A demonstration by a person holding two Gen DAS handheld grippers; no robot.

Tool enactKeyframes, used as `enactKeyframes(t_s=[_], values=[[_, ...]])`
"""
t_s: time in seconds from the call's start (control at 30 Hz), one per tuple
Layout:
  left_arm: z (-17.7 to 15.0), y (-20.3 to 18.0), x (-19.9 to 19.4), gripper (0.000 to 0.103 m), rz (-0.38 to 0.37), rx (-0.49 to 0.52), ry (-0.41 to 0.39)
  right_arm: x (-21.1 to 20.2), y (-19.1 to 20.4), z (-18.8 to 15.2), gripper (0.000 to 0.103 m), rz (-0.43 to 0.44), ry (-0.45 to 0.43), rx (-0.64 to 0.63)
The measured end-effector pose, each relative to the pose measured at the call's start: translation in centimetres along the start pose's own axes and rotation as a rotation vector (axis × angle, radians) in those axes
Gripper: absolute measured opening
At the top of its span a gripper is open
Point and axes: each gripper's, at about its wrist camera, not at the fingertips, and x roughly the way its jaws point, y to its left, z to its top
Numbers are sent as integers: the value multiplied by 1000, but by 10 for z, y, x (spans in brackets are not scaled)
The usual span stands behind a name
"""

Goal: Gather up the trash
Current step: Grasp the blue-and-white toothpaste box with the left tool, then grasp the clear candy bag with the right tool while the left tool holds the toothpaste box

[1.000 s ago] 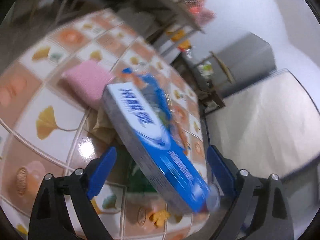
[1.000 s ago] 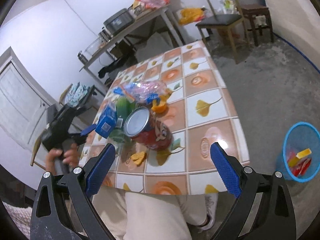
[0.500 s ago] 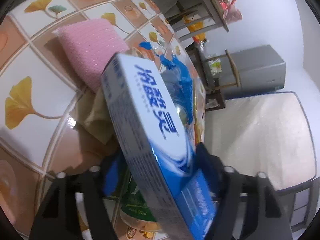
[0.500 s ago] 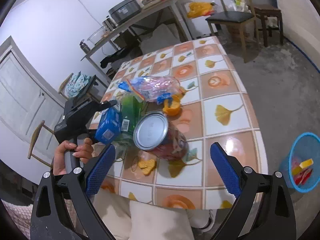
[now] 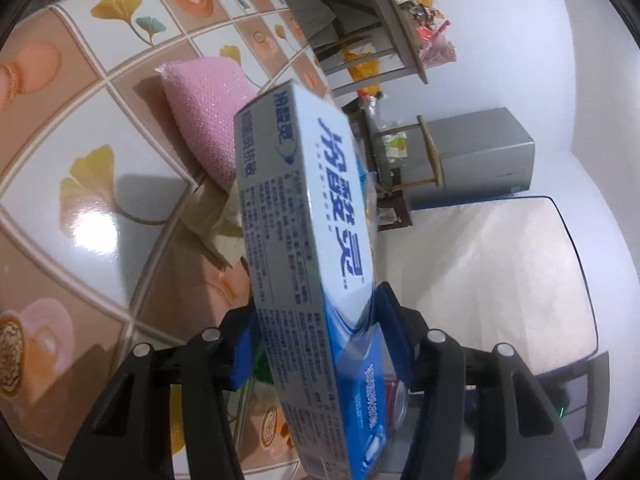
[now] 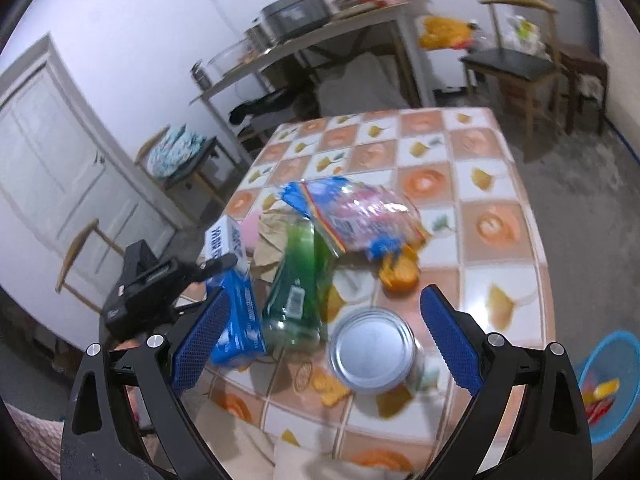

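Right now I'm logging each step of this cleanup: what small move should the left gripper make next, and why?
Probably lift: the left gripper has just been closing, its pads now against the blue toothpaste box, which leans on other trash. Then carry it toward the blue bin.

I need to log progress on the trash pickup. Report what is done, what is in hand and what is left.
Done: a few wrappers lie in the blue basket on the floor. In hand: the left gripper has just been closing, its pads now on the blue and white box. The right gripper is open and empty. Left on the table: green bottle, can, plastic bag, orange peel.
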Motion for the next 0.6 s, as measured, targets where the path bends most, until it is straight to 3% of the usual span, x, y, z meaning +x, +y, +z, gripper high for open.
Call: enactKeyframes(t_s=[0.2, 0.27, 0.43, 0.6], values=[[-2, 2, -23, 52, -30, 34, -26, 57, 20, 34, 70, -89, 136, -167], [-2, 3, -29, 52, -33, 44, -34, 81, 28, 40, 47, -154, 193, -258], [-3, 5, -35, 52, -48, 54, -34, 124, 44, 34, 45, -265, 282, -470], [0, 5, -32, 52, -69, 62, -15, 155, 48, 31, 45, -336, 345, -556]])
